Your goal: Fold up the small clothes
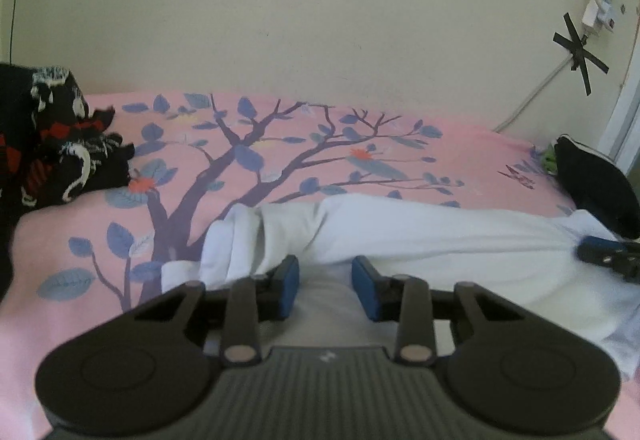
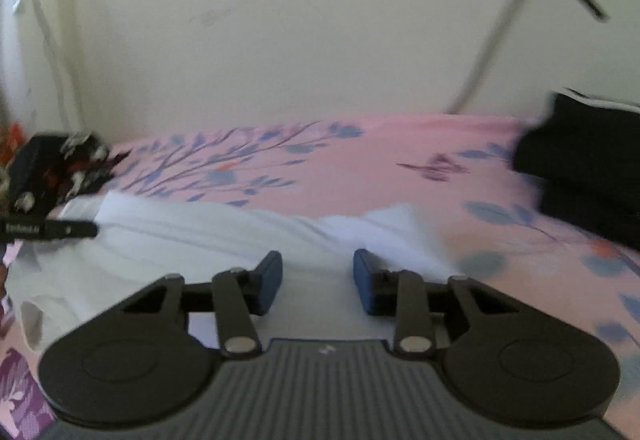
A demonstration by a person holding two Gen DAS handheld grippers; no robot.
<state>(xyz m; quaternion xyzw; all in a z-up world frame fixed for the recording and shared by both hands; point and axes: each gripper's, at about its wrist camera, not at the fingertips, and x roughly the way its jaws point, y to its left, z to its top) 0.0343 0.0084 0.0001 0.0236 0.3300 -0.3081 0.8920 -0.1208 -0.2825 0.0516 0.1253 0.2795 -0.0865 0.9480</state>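
1. My left gripper (image 1: 325, 286) sits low over the white garment (image 1: 420, 240); its blue pads (image 1: 289, 286) stand apart with a clear gap, and soft white cloth shows in that gap, but no pad presses on it, so I read the fingers as open
2. My right gripper (image 2: 317, 282) is the same: blue rubbery pads (image 2: 269, 280) parted over the white garment (image 2: 200, 240), nothing pinched; this view is blurred
3. The garment is matte, thick-looking knit, lying across the near part of the bed as a long rumpled band running left to right; at its left end in the left wrist view the cloth is bunched into rounded folds with a small cuff-like tab sticking out
4. Bedsheet (image 1: 280, 144) is smooth pink cotton-like fabric printed with a dark purple branching tree, blue oval leaves and small orange flowers
5. Far left on the sheet, a crumpled black cloth (image 1: 60, 144) with white and red print, heaped loosely
6. Far right, a dark folded pile (image 2: 588, 168), flat-sided and stacked
7. From the left wrist view the right gripper's blue-tipped finger (image 1: 600, 246) shows at the garment's right end; from the right wrist view the left gripper's black finger (image 2: 52, 230) lies at the garment's left end
8. Wall behind is plain cream plaster, with black tape crosses (image 1: 580, 56) holding a white cable
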